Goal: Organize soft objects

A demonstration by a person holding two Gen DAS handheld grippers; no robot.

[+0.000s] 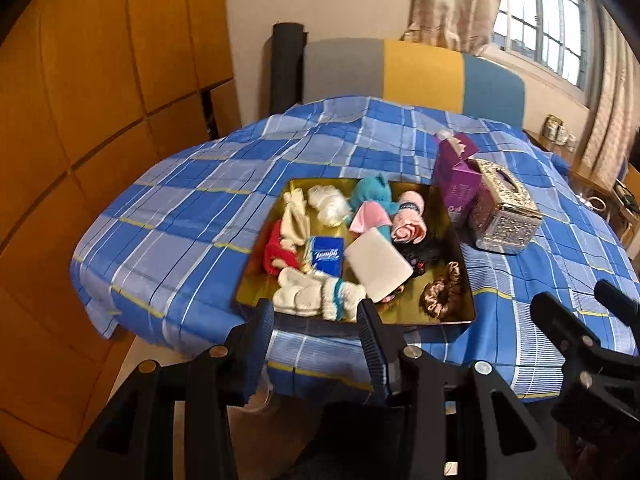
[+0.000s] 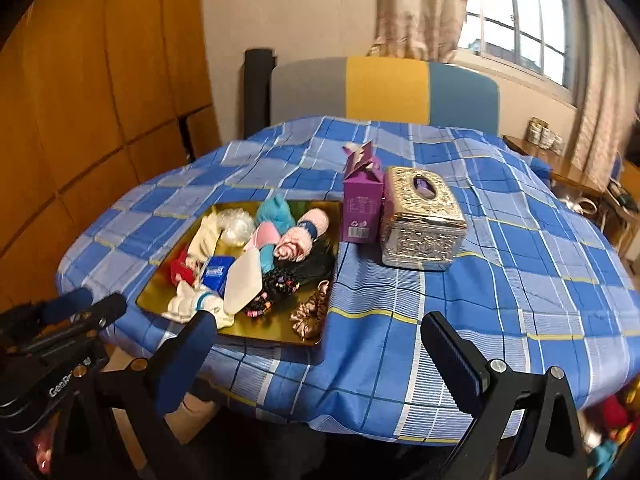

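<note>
Left gripper [image 1: 318, 322] is hanging in air at the table's near edge, jaws spread, nothing between them. Right gripper [image 2: 320, 340] is doing the same, jaws spread wider, empty, over bare cloth [image 2: 500, 280].

In the left view the right gripper is showing at 4 o'clock; in the right view the left gripper is showing at 9 o'clock.

Gold tray [image 1: 436, 316] is sitting on the blue plaid cloth, just past the left fingertips, at 12 o'clock from them. From the right gripper the tray is lying at 10 o'clock.

Soft things are piled in the tray: white socks [image 1: 316, 294] at its near edge, blue tissue pack [image 1: 326, 254] behind them, white pad [image 1: 376, 264] leaning beside the pack, red item [image 1: 276, 250] at 9 o'clock, teal cloth [image 1: 372, 192] at 12, pink roll [image 1: 408, 224] at 2, brown scrunchie [image 1: 442, 290] at 4. Dark bundle [image 1: 424, 250] under the pink roll, possibly hair ties, too blurred to tell.

Purple box [image 2: 362, 208] is standing upright off the tray at 2 o'clock, touching the silver tissue box [image 2: 422, 224] on its right.
</note>
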